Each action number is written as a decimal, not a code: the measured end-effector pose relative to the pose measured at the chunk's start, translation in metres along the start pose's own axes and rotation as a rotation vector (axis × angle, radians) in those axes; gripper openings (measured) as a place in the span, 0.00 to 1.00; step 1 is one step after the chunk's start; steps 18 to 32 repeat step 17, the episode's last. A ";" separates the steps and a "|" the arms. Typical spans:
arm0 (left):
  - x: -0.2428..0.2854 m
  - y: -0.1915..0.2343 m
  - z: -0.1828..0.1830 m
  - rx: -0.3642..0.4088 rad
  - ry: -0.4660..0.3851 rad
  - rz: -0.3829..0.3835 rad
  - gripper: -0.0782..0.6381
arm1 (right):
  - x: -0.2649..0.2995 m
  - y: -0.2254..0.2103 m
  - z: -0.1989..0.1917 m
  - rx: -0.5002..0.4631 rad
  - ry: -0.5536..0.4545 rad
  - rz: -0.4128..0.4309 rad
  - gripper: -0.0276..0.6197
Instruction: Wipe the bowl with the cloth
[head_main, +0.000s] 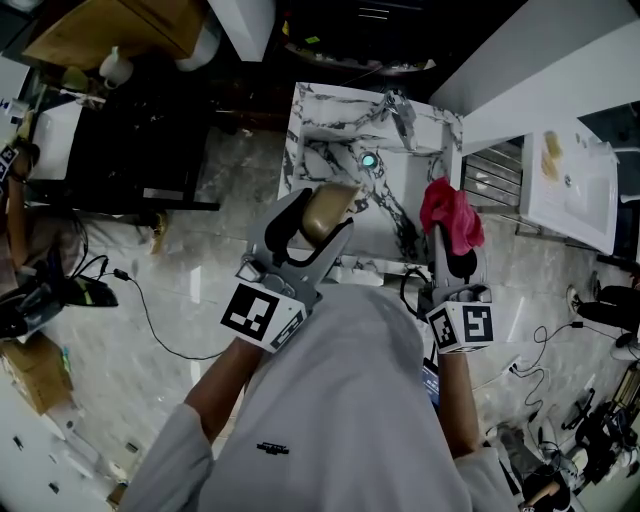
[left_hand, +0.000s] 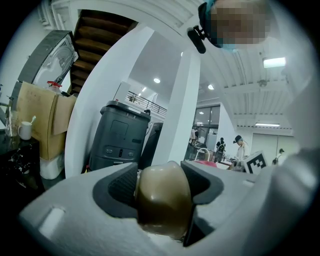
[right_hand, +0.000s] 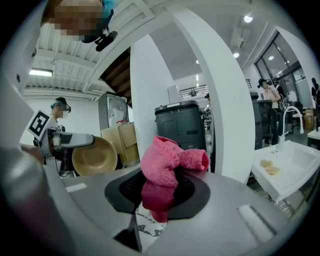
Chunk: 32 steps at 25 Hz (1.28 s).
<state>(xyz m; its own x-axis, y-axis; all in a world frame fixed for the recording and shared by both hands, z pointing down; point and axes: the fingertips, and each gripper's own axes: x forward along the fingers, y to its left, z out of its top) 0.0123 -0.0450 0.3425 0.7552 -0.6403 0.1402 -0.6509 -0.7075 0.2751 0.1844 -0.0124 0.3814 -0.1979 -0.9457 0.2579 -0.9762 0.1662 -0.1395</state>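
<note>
Bowl (head_main: 327, 210): tan, held up in the air over the near edge of the marble sink (head_main: 318, 118), tilted on its side. The left gripper (head_main: 312, 228) had it. In the left gripper view the two jaws pinched the bowl's rim between the dark pads, closed firmly on it. The right gripper view showed the bowl's open inside facing roughly toward the cloth.

Cloth (head_main: 450, 215): pink, bunched, at about 3 o'clock from the bowl and well apart from it. The right gripper (head_main: 450, 245) was clamped on it; in its own view the jaws were closed on the lower fold and the rest puffed up above the pads.

No contact between cloth and bowl in any view.

Progress, as a judgement: both items were picked up and raised, so the pickup part looked done. The wiping itself looked not yet started, or at a pause, since the cloth was off the bowl. What remained was bringing the cloth across toward 9 o'clock into the bowl's inside and rubbing it round. No dirt or wetness could be made out on the bowl.

Around: tap (head_main: 400, 115) at 12 o'clock from the grippers, round drain (head_main: 369, 160) below it. A white basin (head_main: 570, 185) stood off at 3 o'clock, and cables (head_main: 150, 315) ran over the floor at 9 o'clock.
</note>
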 end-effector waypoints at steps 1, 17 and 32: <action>0.000 0.000 -0.001 -0.001 0.001 0.001 0.49 | 0.000 -0.001 -0.002 0.004 0.003 -0.004 0.20; 0.002 0.000 -0.005 -0.022 0.013 0.010 0.49 | -0.003 0.003 -0.011 0.015 0.034 0.011 0.20; 0.002 0.000 -0.005 -0.022 0.013 0.010 0.49 | -0.003 0.003 -0.011 0.015 0.034 0.011 0.20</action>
